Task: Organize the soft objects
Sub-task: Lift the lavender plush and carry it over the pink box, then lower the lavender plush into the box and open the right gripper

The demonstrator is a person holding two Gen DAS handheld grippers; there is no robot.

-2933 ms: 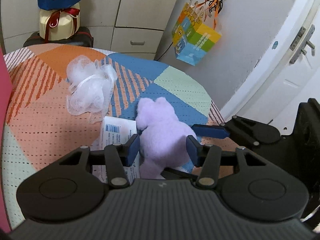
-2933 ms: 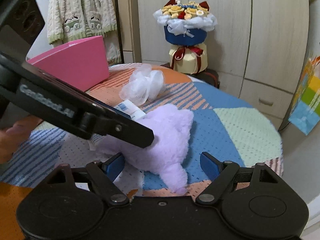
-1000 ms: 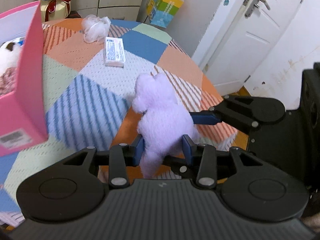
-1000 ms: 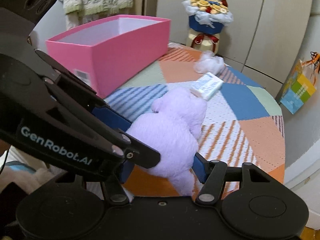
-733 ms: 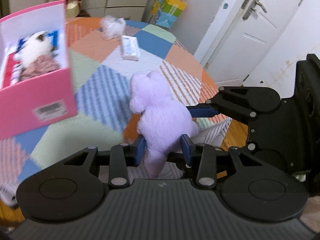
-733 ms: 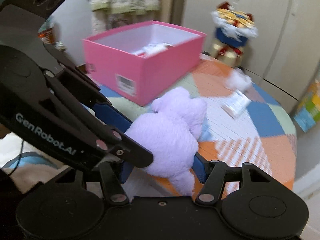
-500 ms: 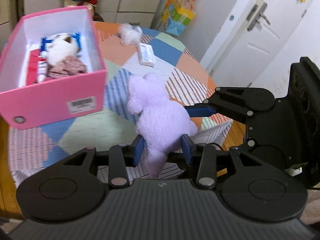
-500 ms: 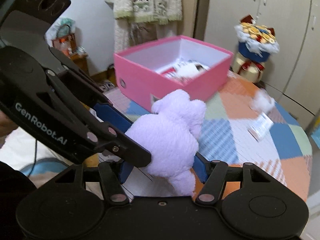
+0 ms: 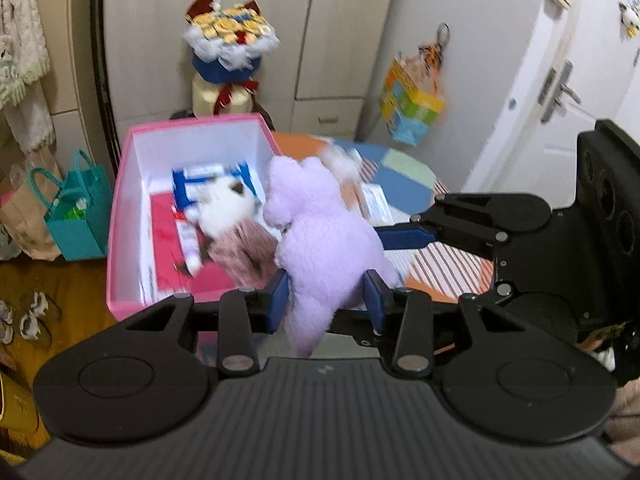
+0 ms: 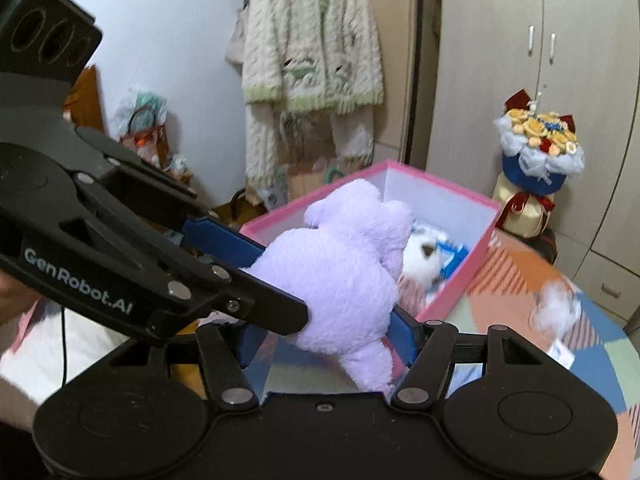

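Observation:
A lilac plush toy (image 9: 324, 240) hangs in the air, gripped from two sides. My left gripper (image 9: 326, 296) is shut on its lower body. My right gripper (image 10: 324, 336) is shut on it too, and the toy (image 10: 340, 276) fills that view's middle. Just beyond it stands an open pink box (image 9: 120, 216) with white walls (image 10: 460, 216). Inside lie a white and brown plush (image 9: 226, 208), a pinkish knitted piece (image 9: 244, 252) and blue and white packets (image 9: 188, 184). The toy's head is level with the box's near right rim.
The patchwork-cloth table (image 9: 448, 264) carries a white mesh puff (image 10: 554, 312) and a small white packet (image 10: 562, 354). A flower bouquet (image 9: 226, 52) stands behind the box. Teal and paper bags (image 9: 76, 216) sit on the floor to the left. A cardigan (image 10: 312, 60) hangs on the wall.
Both grippers have carried the lilac toy up and leftward from the table's edge to the pink box. The box's inside now lies right behind the toy. Both grips are unchanged.

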